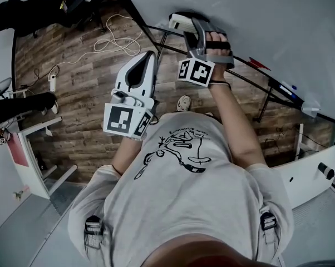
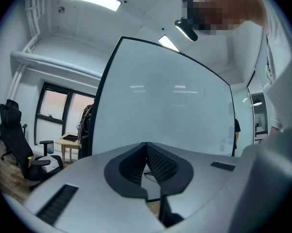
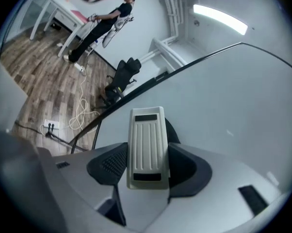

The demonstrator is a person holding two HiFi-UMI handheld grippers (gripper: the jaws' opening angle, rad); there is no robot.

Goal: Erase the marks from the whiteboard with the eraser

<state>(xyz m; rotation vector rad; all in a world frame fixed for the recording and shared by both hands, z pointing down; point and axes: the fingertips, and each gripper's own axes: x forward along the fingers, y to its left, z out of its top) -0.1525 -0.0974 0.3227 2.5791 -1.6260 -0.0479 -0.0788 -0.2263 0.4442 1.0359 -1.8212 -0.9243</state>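
Right gripper [image 3: 146, 166]: I'm grasping the eraser [image 3: 146, 140], holding it up near the whiteboard's [image 3: 233, 106] edge.
Left gripper [image 2: 147, 161]: I'm holding it clenched, nothing inside.

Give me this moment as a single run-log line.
right gripper: shut on eraser | left gripper: shut, empty | whiteboard: no marks visible
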